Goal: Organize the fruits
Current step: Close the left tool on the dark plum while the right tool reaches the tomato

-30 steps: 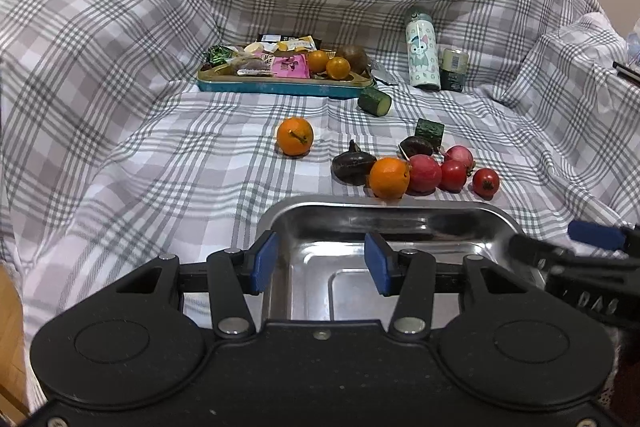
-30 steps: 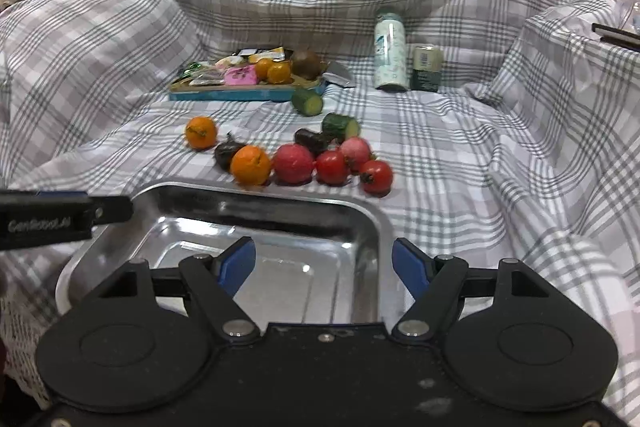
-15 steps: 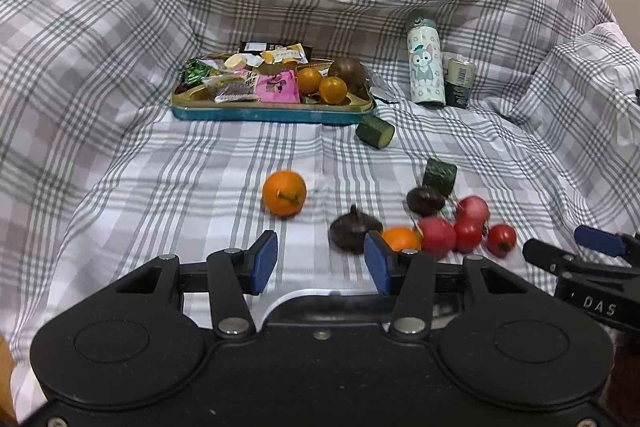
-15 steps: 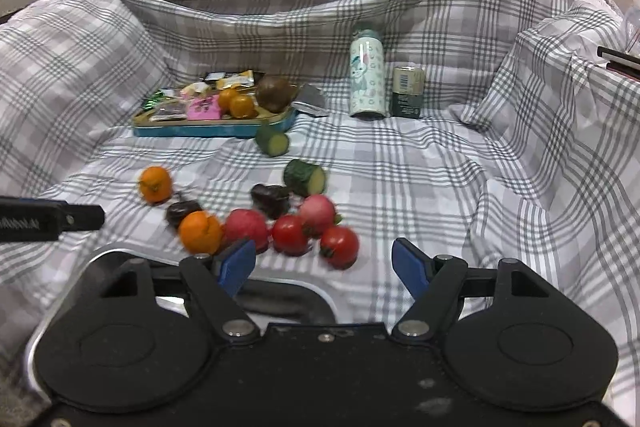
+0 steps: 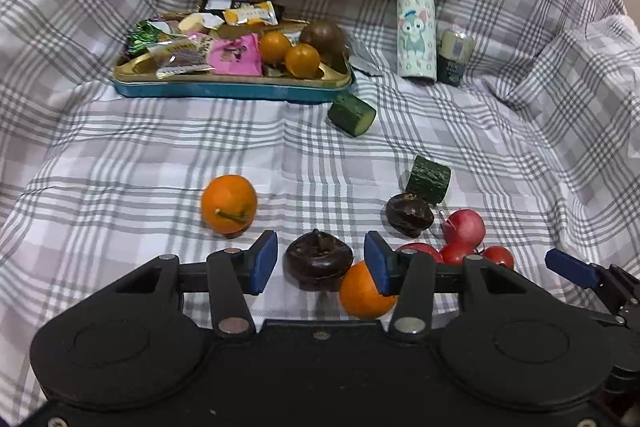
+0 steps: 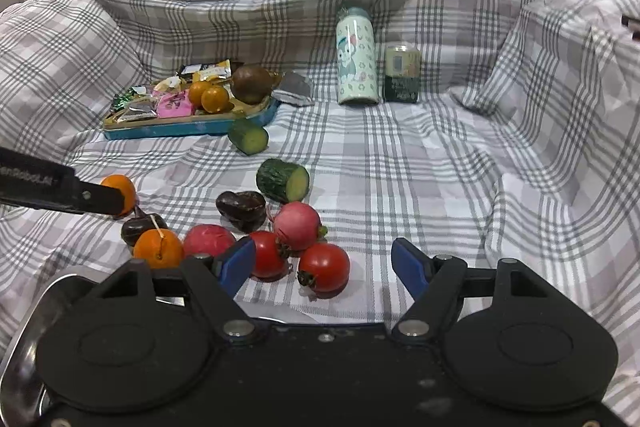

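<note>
Loose fruit lies on a checked cloth. In the left wrist view my left gripper (image 5: 320,265) is open, with a dark purple fruit (image 5: 318,259) between its fingers and an orange (image 5: 366,293) by the right finger. Another orange (image 5: 228,203) lies to the left. In the right wrist view my right gripper (image 6: 324,263) is open and empty just above a red tomato (image 6: 324,266); a second tomato (image 6: 268,253), a pink radish (image 6: 297,225) and a dark fruit (image 6: 242,209) lie beside it. The steel tray's rim (image 6: 44,301) shows at bottom left.
A blue tin (image 5: 232,89) of snacks, small oranges and a brown fruit stands at the back. Two cucumber pieces (image 6: 282,179) lie mid-cloth. A printed bottle (image 6: 356,61) and a small can (image 6: 401,73) stand at the back right. Cloth folds rise on all sides.
Both grippers have moved forward over the steel tray toward the fruit; the tray has dropped out of the left view and the fruit cluster now sits at the fingertips.
</note>
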